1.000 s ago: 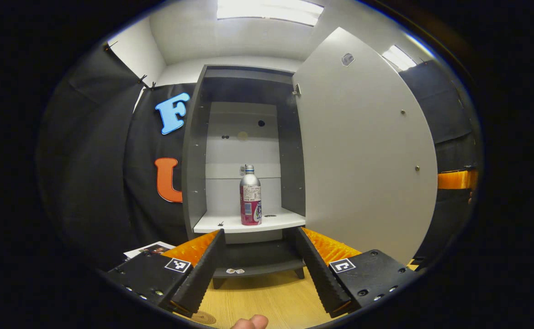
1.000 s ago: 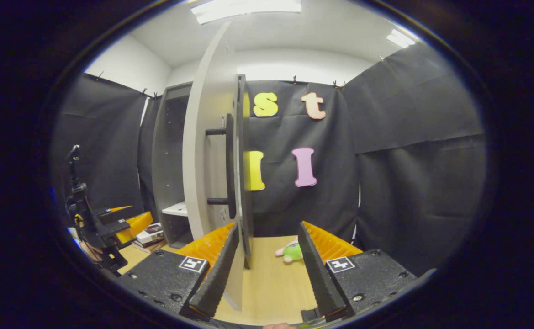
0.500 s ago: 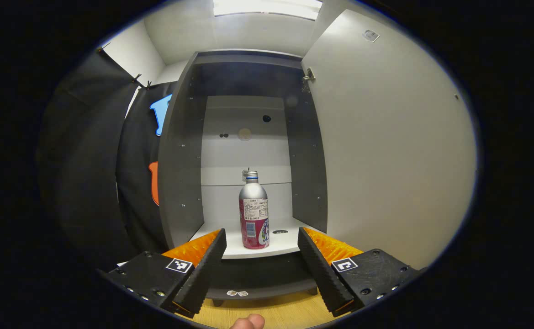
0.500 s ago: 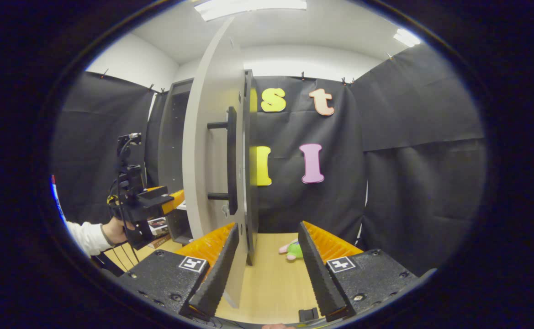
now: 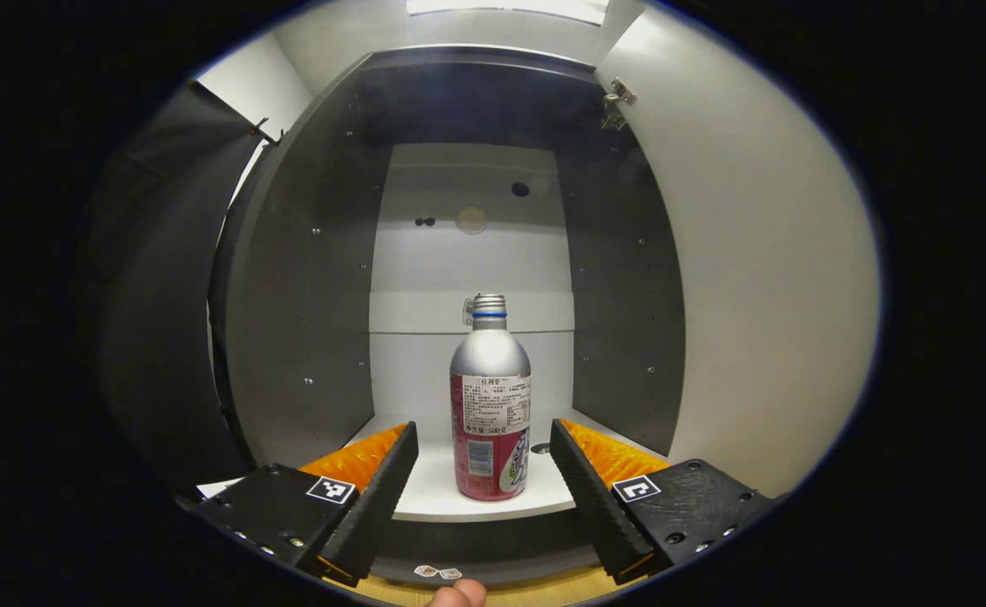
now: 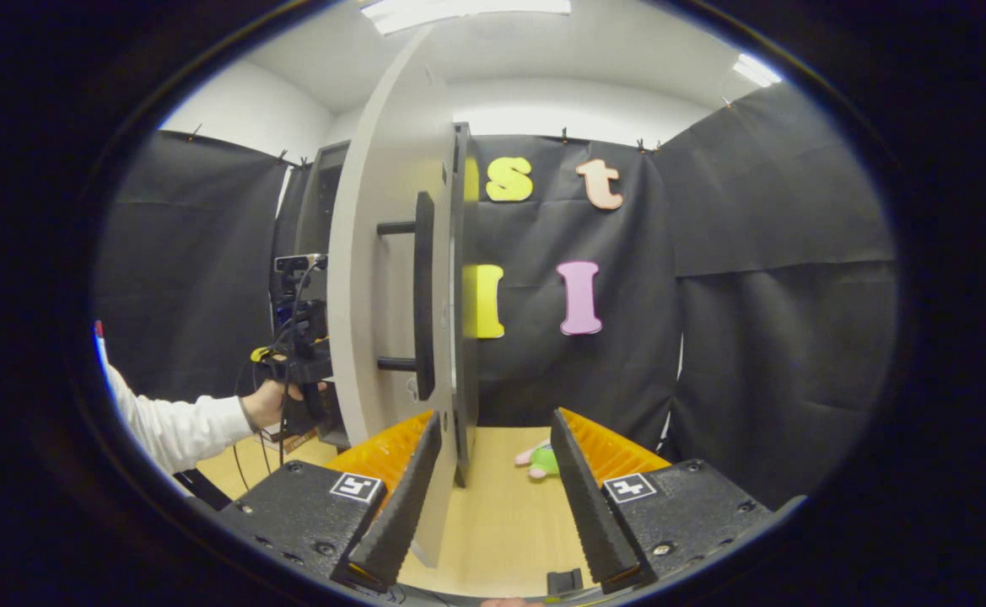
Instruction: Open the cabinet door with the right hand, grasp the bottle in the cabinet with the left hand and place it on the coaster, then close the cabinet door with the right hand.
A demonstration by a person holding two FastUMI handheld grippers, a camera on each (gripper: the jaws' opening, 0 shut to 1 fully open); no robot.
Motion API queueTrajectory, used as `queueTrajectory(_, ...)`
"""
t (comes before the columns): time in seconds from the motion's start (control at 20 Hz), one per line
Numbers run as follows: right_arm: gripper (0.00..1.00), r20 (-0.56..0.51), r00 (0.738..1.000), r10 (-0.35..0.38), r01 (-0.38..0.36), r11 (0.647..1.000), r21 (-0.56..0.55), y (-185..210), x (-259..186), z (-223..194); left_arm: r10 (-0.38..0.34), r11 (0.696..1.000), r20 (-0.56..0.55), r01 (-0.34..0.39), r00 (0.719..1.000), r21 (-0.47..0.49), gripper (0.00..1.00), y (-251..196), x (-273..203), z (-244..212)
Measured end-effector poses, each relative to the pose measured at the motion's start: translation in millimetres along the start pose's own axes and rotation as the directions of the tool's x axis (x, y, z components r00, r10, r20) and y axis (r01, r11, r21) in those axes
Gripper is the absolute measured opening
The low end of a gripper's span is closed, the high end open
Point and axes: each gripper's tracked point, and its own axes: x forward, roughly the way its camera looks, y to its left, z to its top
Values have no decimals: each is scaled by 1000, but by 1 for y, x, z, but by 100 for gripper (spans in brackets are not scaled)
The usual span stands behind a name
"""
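Left gripper [image 5: 484, 480] is spread wide, aimed straight at the upright bottle [image 5: 491, 405], which stands dead ahead on the cabinet shelf [image 5: 425, 497], framed between its fingers.

Silver-and-pink bottle [image 5: 491, 405] upright on cabinet shelf [image 5: 442, 493]; cabinet door [image 6: 383, 278] open, seemingly wide

On my left gripper view the white shelf [image 5: 433, 480] inside the cabinet carried the bottle [image 5: 491, 405], which stood upright near its front edge. On my right gripper view the wooden table [image 6: 501, 523] bore a small green and pink plush toy [image 6: 539, 459] lying near the wall.
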Motion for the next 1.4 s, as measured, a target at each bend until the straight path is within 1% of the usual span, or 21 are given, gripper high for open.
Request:
queueTrajectory(0.2, 82, -7, 1000, -30, 30, 999, 15, -6, 2, -1, 17, 1000, -11, -17, 1000, -7, 95, 3, 27, -8)
queueTrajectory(0.35, 82, -13, 999, -50, 50, 998, 22, -12, 4, -2, 23, 1000, -14, -23, 1000, 15, 95, 3, 41, -11)
queueTrajectory(0.55, 81, -13, 997, -75, 75, 997, 31, -19, 6, -1, 6, 1000, 20, -6, 1000, 8, 95, -1, 52, 1)
queueTrajectory(0.7, 81, -18, 996, -84, 85, 995, 54, -18, 8, -1, 9, 1000, 9, -9, 1000, 2, 95, -1, 57, 2)
queueTrajectory(0.75, 81, -18, 996, -86, 87, 994, 60, -18, 8, -1, 16, 1000, 7, -16, 1000, 2, 100, 2, 59, 2)
queueTrajectory(0.8, 81, -18, 996, -89, 90, 994, 64, -17, 10, 0, 13, 1000, 7, -13, 1000, -3, 95, 3, 61, 3)
queueTrajectory(0.85, 81, -15, 996, -91, 92, 994, 65, -18, 9, 0, 8, 1000, 8, -7, 1000, -12, 95, 1, 62, 3)
queueTrajectory(0.95, 81, -11, 996, -92, 93, 994, 65, -18, 11, 1, -3, 1000, 12, 4, 1000, -24, 86, -1, 61, 5)
queueTrajectory(1.0, 81, -11, 996, -91, 92, 994, 65, -17, 11, 0, -8, 999, 14, 9, 1000, -33, 69, -1, 60, 5)
queueTrajectory(1.05, 81, -10, 996, -89, 90, 994, 65, -16, 11, 0, -22, 999, 14, 22, 1000, -46, 78, -4, 59, 6)
queueTrajectory(1.1, 81, -11, 996, -86, 87, 994, 63, -15, 12, 1, -32, 998, 13, 33, 999, -54, 76, -5, 57, 8)
queueTrajectory(1.2, 81, -11, 997, -79, 80, 995, 61, -13, 13, 1, -42, 997, 29, 44, 999, -58, 76, -5, 47, 14)
queueTrajectory(1.3, 81, -9, 998, -67, 68, 996, 61, -9, 13, 1, -61, 996, 63, 65, 996, -66, 76, -5, 27, 26)
queueTrajectory(1.4, 81, -6, 999, -54, 54, 997, 54, -7, 19, -1, -61, 996, 87, 66, 994, -63, 76, 2, 7, 35)
